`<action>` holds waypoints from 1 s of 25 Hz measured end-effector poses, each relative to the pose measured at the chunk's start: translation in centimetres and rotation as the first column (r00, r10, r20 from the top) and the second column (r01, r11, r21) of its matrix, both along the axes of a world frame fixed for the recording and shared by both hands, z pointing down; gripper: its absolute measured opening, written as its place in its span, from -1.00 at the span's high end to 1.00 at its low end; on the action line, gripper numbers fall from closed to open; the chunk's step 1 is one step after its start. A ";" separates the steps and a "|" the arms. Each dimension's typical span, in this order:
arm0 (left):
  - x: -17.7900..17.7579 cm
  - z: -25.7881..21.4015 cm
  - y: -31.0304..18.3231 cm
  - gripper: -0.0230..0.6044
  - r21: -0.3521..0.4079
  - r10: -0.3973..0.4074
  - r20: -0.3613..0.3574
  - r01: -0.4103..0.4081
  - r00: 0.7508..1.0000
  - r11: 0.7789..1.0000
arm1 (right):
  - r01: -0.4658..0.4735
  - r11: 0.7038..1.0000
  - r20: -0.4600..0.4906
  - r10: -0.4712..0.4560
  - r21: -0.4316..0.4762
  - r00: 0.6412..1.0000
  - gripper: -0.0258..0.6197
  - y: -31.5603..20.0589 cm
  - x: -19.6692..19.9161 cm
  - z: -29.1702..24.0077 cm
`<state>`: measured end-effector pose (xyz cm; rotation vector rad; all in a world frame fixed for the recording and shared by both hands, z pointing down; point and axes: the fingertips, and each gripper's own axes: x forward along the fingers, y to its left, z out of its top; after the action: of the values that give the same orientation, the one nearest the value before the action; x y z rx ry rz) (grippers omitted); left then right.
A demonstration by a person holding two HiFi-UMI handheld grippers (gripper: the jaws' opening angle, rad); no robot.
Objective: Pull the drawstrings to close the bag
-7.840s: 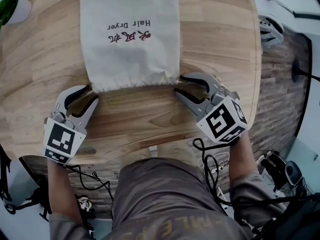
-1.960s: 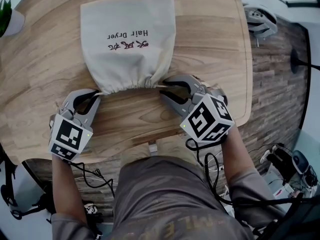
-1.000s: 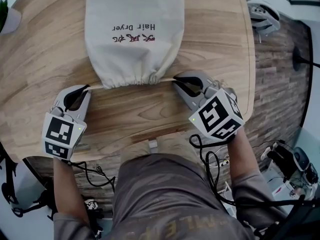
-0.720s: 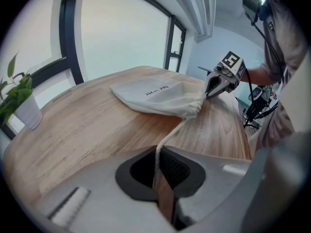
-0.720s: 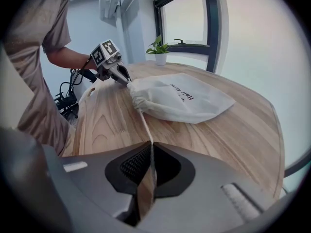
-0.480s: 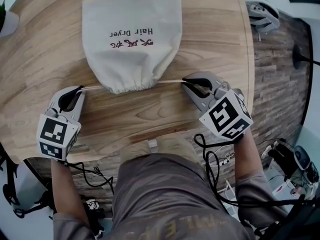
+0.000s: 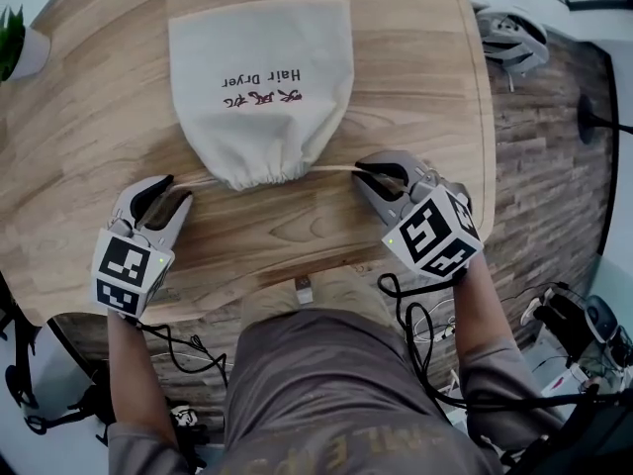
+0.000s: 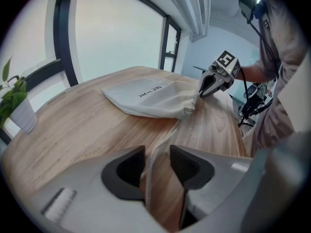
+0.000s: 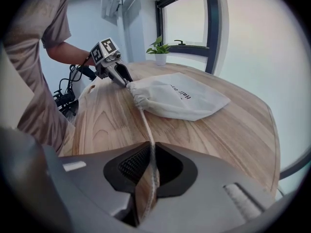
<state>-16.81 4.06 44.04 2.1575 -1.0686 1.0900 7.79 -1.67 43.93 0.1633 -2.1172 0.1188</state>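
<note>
Bag mouth, wide & flat approx 8 s ago, is now gathered into a tight pucker, so the bag tapers at its near end. Both cords got drawn out: left string & right string now span from the pucker to the grippers, which earlier sat right at the corners. Left gripper, clamped half a sec ago, now has jaws apart w/ string loose betw. them. Right gripper jaws have just been easing open; string still nipped betw. them.
</note>
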 end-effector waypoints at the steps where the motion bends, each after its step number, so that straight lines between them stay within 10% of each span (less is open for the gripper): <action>1: 0.2 0.0 0.3 0.34 -0.007 0.001 -0.007 -0.001 1.000 1.000 | 0.007 1.000 -0.002 -0.007 -0.008 1.000 0.64 0.1 -0.2 0.0; 3: 0.3 -0.5 0.7 0.27 -0.004 0.005 0.000 -0.005 1.000 1.000 | 0.021 1.000 0.005 -0.021 -0.014 1.000 0.40 0.3 -0.8 -0.4; 25: 4.4 -0.5 -1.9 0.25 0.039 0.195 -0.024 -0.194 0.980 0.980 | 0.137 0.990 0.080 -0.138 0.011 0.987 0.50 0.7 -6.0 -0.6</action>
<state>-12.39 2.20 43.49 2.3386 -0.8858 1.1301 1.81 -0.96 43.34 0.0156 -2.2019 0.0380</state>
